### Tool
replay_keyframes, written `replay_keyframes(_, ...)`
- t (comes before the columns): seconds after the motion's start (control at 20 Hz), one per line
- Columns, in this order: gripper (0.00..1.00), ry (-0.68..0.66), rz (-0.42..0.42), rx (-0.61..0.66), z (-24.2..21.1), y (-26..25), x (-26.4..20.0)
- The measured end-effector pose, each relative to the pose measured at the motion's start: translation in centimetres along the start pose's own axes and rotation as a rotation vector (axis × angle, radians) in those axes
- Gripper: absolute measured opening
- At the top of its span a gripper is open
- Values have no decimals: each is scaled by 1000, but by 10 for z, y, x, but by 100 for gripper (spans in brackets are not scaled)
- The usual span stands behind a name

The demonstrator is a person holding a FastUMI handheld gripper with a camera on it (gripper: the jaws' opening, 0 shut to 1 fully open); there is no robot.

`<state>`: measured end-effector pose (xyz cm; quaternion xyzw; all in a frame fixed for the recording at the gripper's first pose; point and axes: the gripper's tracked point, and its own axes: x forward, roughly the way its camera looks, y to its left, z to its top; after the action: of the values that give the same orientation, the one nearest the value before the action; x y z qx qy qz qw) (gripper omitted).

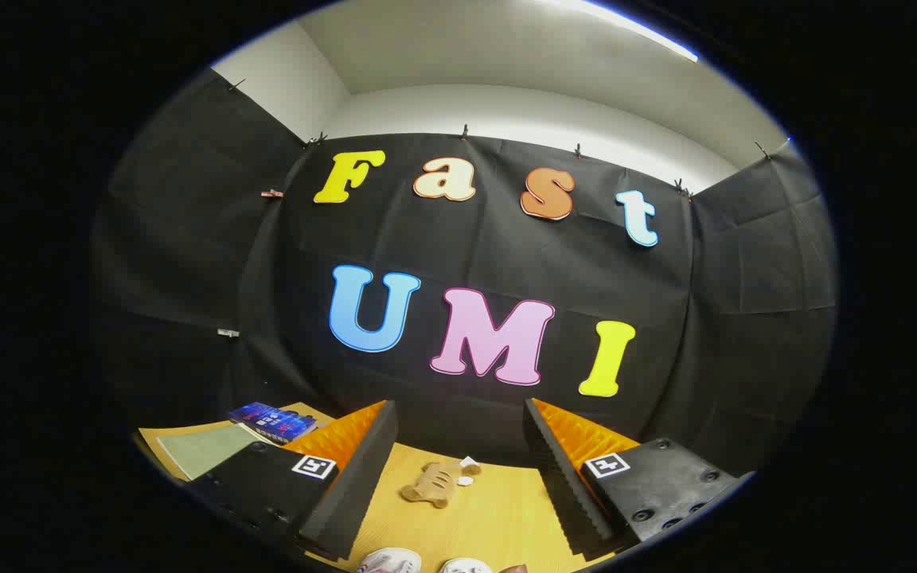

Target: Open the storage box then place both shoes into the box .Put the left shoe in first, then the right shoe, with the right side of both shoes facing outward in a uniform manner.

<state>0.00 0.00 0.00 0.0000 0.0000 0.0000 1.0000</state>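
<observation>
While the hand-held gripper (458, 477) gapes wide and empty, two white canvas shoes (419, 563) at lower centre look light, pliable; grip the collar.

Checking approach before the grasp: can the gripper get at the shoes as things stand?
Probably yes. The gripper is open, with bare table between its fingers, and both shoes lie just below them with nothing in between.

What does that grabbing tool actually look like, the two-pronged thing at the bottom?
The gripper has two wedge-shaped fingers faced with dark ridged foam pads, orange on their outer sides. Each finger sits on a black block with bolt holes, and each block carries a small square black-and-white marker. The fingers stand wide apart above the wooden table.
</observation>
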Motion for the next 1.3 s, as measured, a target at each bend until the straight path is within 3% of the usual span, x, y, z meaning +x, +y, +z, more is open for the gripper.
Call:
replay_keyframes(1.05, 97, 36, 21, -13, -9, 20, 6)
replay_keyframes(1.2, 97, 52, 56, 12, -14, 32, 8)
replay_keyframes(1.3, 97, 76, 149, 62, -19, 56, 11)
